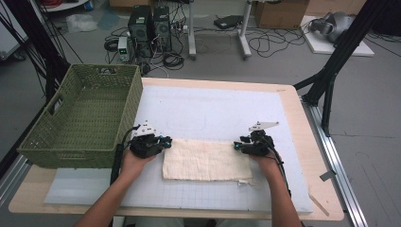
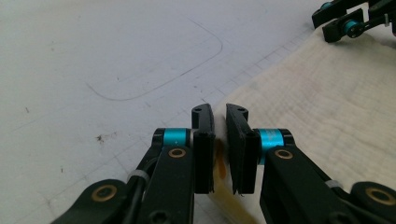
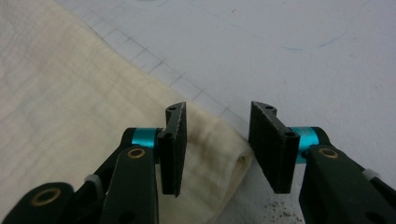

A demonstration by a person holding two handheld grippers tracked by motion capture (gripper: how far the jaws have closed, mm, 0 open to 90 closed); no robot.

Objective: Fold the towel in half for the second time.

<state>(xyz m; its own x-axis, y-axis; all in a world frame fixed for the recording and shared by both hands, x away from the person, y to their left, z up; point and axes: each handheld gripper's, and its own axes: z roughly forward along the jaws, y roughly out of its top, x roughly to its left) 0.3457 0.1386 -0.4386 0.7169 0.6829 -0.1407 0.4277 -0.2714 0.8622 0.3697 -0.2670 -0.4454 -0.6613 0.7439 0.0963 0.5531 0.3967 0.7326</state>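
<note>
**Both grippers at the far corners of the folded cloth**

Here we are over the table [image 1: 302, 189], where a cream cloth [image 1: 205, 160] lies folded into a long flat rectangle on the white gridded mat [image 1: 213, 111], near the person's edge. To the left sits a green woven basket [image 1: 82, 116], partly hanging off the table's left side, well apart from the cloth.

The left gripper [image 1: 166, 142] is down at the cloth's far left corner, the left hand [image 1: 135, 163] wrapped behind it. From the left gripper view, the jaws are nearly pressed together, just a narrow slit between them, and the cloth's edge [image 2: 327, 107] runs right up to and under them. Some cloth and a yellowish streak show in the gap, but whether the pads truly pinch it, I cannot tell. The other gripper [image 2: 348, 18] shows at the top right of that view, resting at the cloth's far end.

Over to the right gripper [image 1: 236, 145], at the cloth's far right corner, right hand [image 1: 267, 163] behind it. In the right gripper view its jaws are clearly spread, and the folded corner [image 3: 219, 154] bulges up between them, close to the left pad, touching neither that I can confirm.
</note>
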